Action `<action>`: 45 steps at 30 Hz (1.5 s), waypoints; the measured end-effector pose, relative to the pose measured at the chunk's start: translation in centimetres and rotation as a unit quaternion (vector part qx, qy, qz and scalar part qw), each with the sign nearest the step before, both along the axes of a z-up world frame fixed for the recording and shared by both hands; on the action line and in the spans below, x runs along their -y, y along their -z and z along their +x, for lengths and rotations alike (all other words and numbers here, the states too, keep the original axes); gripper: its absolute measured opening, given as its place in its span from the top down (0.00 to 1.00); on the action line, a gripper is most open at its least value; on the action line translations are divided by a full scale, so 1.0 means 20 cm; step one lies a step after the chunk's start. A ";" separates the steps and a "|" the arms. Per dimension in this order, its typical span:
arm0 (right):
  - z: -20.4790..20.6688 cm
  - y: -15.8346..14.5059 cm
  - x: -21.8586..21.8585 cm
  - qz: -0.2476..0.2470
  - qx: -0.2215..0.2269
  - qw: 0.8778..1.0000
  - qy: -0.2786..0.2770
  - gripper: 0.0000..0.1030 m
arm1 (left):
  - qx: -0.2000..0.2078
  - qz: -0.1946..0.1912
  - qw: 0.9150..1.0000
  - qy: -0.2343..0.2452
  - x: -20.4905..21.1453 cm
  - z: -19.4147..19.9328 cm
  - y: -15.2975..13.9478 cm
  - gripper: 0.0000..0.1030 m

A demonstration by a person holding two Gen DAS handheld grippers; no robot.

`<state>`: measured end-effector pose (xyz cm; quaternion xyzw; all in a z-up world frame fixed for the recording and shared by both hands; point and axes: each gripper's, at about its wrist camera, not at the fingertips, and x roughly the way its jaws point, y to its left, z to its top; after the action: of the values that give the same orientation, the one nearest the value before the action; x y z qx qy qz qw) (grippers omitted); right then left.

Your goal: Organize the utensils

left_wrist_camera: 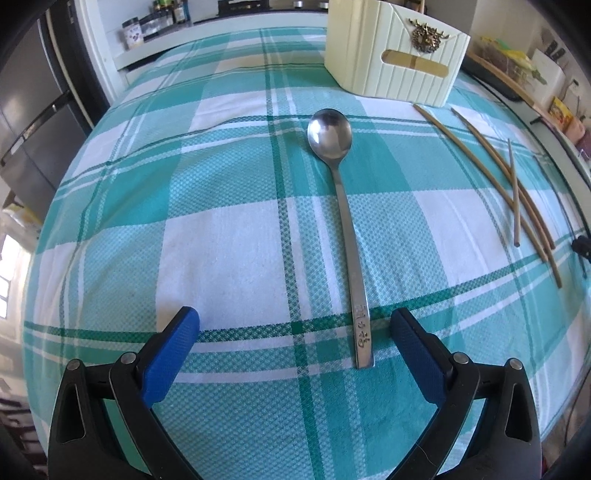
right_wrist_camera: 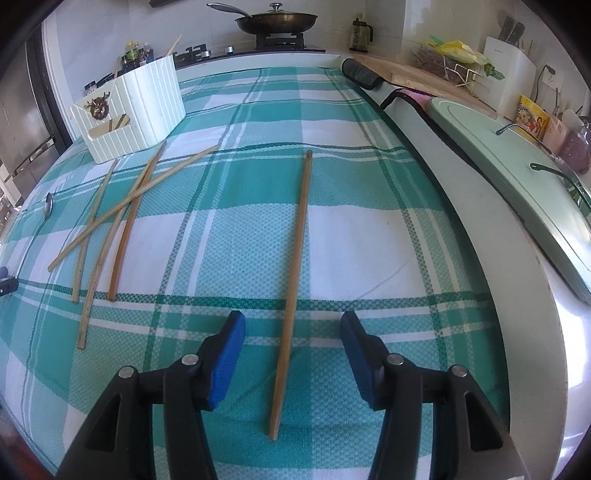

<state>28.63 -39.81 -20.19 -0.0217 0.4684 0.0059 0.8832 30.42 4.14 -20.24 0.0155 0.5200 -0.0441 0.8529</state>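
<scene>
Spoon (left_wrist_camera: 334, 177) | between spread left tongs (left_wrist_camera: 294, 325) | chopstick (right_wrist_camera: 293, 280) between spread right tongs (right_wrist_camera: 293, 325)

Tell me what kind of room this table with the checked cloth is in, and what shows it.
Almost certainly a home kitchen. Behind the table a lidded frying pan sits on a gas hob, a wooden chopping board lies on the counter at the right, and jars line a shelf at the left.

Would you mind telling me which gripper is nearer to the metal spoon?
Left. The left gripper is open astride the spoon handle's end. The right gripper straddles a lone chopstick, with the spoon far off to its left.
</scene>
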 end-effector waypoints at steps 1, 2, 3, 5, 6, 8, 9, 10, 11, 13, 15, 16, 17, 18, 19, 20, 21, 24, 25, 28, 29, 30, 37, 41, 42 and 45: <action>0.00 0.00 0.00 -0.001 -0.007 1.000 -0.002 0.47 | -0.002 -0.007 1.000 0.001 -0.01 0.01 -0.01 0.01; 0.00 0.00 0.01 -0.002 -0.012 1.000 -0.004 0.47 | -0.003 -0.017 1.000 0.002 -0.01 0.02 -0.01 0.01; 0.00 -0.01 0.01 -0.002 -0.016 1.000 -0.005 0.47 | -0.005 -0.027 1.000 0.002 -0.01 0.04 -0.02 0.01; 0.01 -0.01 0.01 -0.002 -0.022 1.000 -0.009 0.47 | -0.005 -0.033 0.999 0.002 0.00 0.08 -0.03 0.01; 0.02 -0.01 0.01 -0.003 -0.024 1.000 -0.012 0.46 | -0.004 -0.030 1.000 0.005 0.01 0.11 -0.04 0.01; 0.04 -0.01 0.02 -0.004 -0.029 0.999 -0.015 0.46 | -0.004 -0.020 1.000 0.008 0.04 0.18 -0.04 0.01; 0.05 -0.01 0.02 -0.005 -0.031 0.999 -0.016 0.46 | -0.005 -0.017 1.000 0.011 0.06 0.21 -0.04 0.01; 0.08 -0.01 0.03 -0.005 -0.033 0.999 -0.016 0.46 | -0.005 -0.014 1.000 0.012 0.07 0.23 -0.05 0.01; 0.10 -0.01 0.03 -0.004 -0.036 0.999 -0.016 0.46 | -0.006 -0.008 1.000 0.013 0.08 0.26 -0.04 0.01; 0.14 -0.01 0.04 -0.005 -0.041 0.999 -0.016 0.46 | -0.007 0.001 1.000 0.015 0.11 0.30 -0.04 0.01; 0.19 -0.02 0.05 -0.005 -0.046 0.999 -0.018 0.46 | -0.010 0.007 1.000 0.016 0.12 0.33 -0.03 0.01; 0.22 -0.02 0.05 -0.006 -0.049 0.999 -0.019 0.46 | -0.012 0.011 1.000 0.016 0.13 0.35 -0.02 0.01; 0.25 -0.02 0.05 -0.008 -0.052 0.998 -0.021 0.46 | -0.014 0.015 1.000 0.016 0.13 0.37 -0.01 0.01; 0.28 -0.02 0.05 -0.010 -0.054 0.998 -0.024 0.46 | -0.015 0.016 1.000 0.016 0.14 0.39 -0.01 0.01; 0.31 -0.02 0.05 -0.012 -0.056 0.998 -0.027 0.46 | -0.015 0.014 1.000 0.016 0.14 0.42 -0.01 0.01; 0.35 -0.02 0.05 -0.011 -0.057 0.998 -0.029 0.46 | -0.016 0.014 1.000 0.015 0.15 0.44 -0.01 0.01; 0.39 -0.02 0.05 -0.009 -0.057 0.998 -0.030 0.45 | -0.017 0.016 1.000 0.016 0.16 0.47 -0.02 0.04; 0.54 -0.03 0.06 0.004 -0.059 0.998 -0.021 0.45 | -0.017 0.010 1.000 0.013 0.19 0.53 -0.03 0.17; 0.58 -0.03 0.06 0.011 -0.060 0.998 -0.015 0.45 | -0.017 0.007 1.000 0.011 0.19 0.54 -0.04 0.21; 0.69 -0.04 0.08 0.022 -0.055 0.998 0.007 0.61 | -0.004 0.013 1.000 0.009 0.21 0.57 -0.06 0.55; 0.72 -0.04 0.08 0.018 -0.052 0.998 0.013 0.86 | 0.000 0.011 1.000 0.008 0.21 0.58 -0.07 0.65; 0.75 -0.04 0.09 0.022 -0.054 0.998 0.017 0.93 | -0.004 0.007 1.000 0.006 0.21 0.59 -0.07 0.65; 0.67 -0.22 0.12 0.103 0.006 0.995 0.016 0.94 | 0.057 -0.028 0.998 0.006 0.14 0.44 -0.30 0.65; 0.46 -0.47 0.05 0.121 0.064 0.990 -0.013 0.94 | 0.105 -0.050 0.993 0.016 0.10 0.28 -0.51 0.65; 0.42 -0.52 0.04 0.124 0.076 0.989 -0.021 0.94 | 0.115 -0.056 0.992 0.017 0.09 0.24 -0.55 0.65; 0.26 -0.69 -0.03 0.125 0.113 0.985 -0.044 0.94 | 0.142 -0.071 0.987 0.021 0.06 0.14 -0.67 0.65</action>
<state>33.78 -39.29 -6.40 0.0676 0.3601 0.1008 0.9250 33.21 2.89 -6.86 -0.0279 0.3886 -0.0966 0.9159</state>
